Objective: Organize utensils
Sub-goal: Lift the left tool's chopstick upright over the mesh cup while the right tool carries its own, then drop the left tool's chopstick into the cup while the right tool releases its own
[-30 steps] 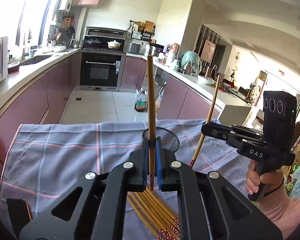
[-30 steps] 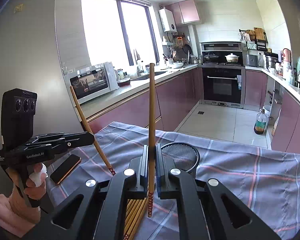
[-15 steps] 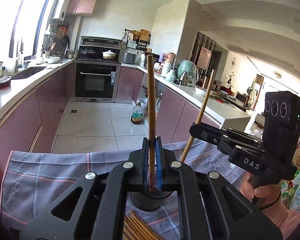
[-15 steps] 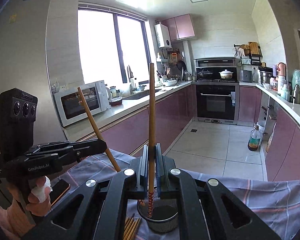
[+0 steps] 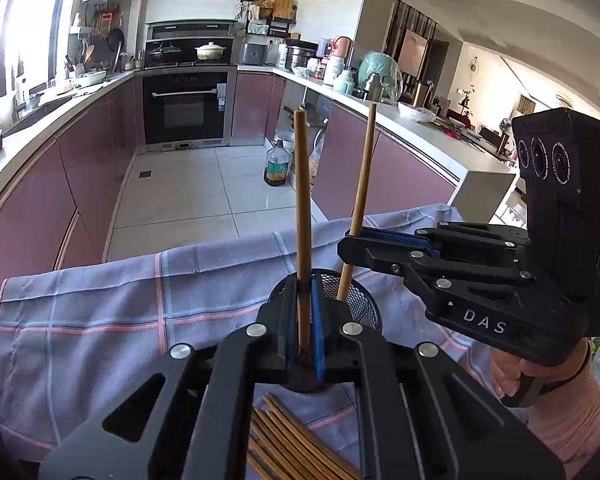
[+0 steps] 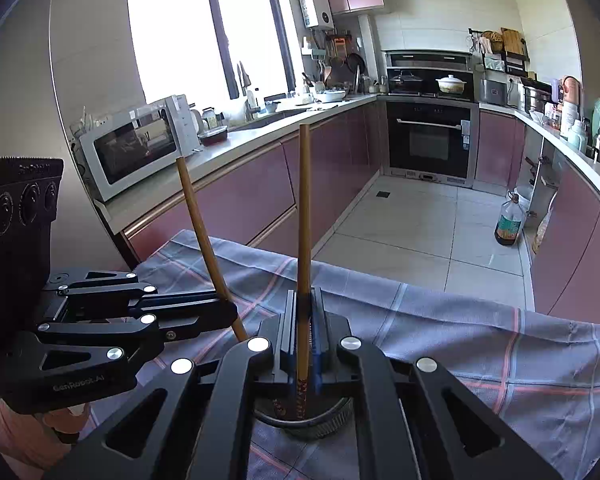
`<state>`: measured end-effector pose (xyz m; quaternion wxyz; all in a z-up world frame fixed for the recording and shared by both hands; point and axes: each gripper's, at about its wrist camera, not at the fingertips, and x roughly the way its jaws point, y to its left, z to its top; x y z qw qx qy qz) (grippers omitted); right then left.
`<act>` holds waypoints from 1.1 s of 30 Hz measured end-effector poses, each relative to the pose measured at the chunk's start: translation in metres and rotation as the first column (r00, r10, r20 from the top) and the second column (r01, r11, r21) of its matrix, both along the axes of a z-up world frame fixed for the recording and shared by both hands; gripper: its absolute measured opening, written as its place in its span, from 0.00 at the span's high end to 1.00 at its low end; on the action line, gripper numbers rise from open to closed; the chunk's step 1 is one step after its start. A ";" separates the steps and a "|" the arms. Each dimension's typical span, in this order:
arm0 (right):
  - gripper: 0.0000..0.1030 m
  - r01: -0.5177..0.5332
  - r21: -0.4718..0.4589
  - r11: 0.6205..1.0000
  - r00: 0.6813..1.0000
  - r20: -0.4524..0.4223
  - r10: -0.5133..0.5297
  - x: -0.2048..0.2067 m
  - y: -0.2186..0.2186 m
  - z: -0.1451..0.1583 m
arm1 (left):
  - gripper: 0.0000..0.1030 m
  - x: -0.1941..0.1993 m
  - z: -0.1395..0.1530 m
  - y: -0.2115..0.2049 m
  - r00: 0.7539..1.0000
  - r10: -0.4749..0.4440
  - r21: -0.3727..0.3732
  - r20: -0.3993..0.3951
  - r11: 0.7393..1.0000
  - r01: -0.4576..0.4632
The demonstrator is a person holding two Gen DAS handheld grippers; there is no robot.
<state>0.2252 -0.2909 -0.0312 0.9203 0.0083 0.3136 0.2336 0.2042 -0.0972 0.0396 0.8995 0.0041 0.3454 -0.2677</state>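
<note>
Chopstick [image 5: 302,216] upright, clamped in closed left gripper [image 5: 305,322]; right gripper [image 6: 305,334] closed on second chopstick [image 6: 304,216]; both tips down in mesh holder [image 5: 362,304], near cloth far edge, likely for drop; spare chopsticks [image 5: 296,440] lie beside.

The mesh holder [image 5: 352,304] stands on the tablecloth [image 5: 100,320], directly below both grippers. The left gripper [image 5: 304,320] is left of the right gripper [image 5: 350,246]. Loose chopsticks [image 5: 296,444] lie on the tablecloth behind the holder.
</note>
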 end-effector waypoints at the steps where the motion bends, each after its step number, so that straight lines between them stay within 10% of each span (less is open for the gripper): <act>1: 0.95 -0.001 -0.009 1.000 1.000 -0.012 0.001 0.004 0.003 0.000 | 0.93 0.003 -0.003 -0.002 1.000 0.001 0.009 -0.005 1.000 -0.001; 13: 0.91 0.036 -0.017 0.999 0.997 -0.070 -0.037 0.021 0.008 -0.013 | 0.92 0.030 -0.032 0.017 0.998 0.047 -0.017 -0.050 0.999 -0.048; 33: 0.65 -0.121 0.010 0.993 0.993 0.010 0.121 -0.077 0.017 -0.012 | 0.50 -0.060 -0.065 0.066 0.976 0.208 0.116 0.065 0.970 -0.215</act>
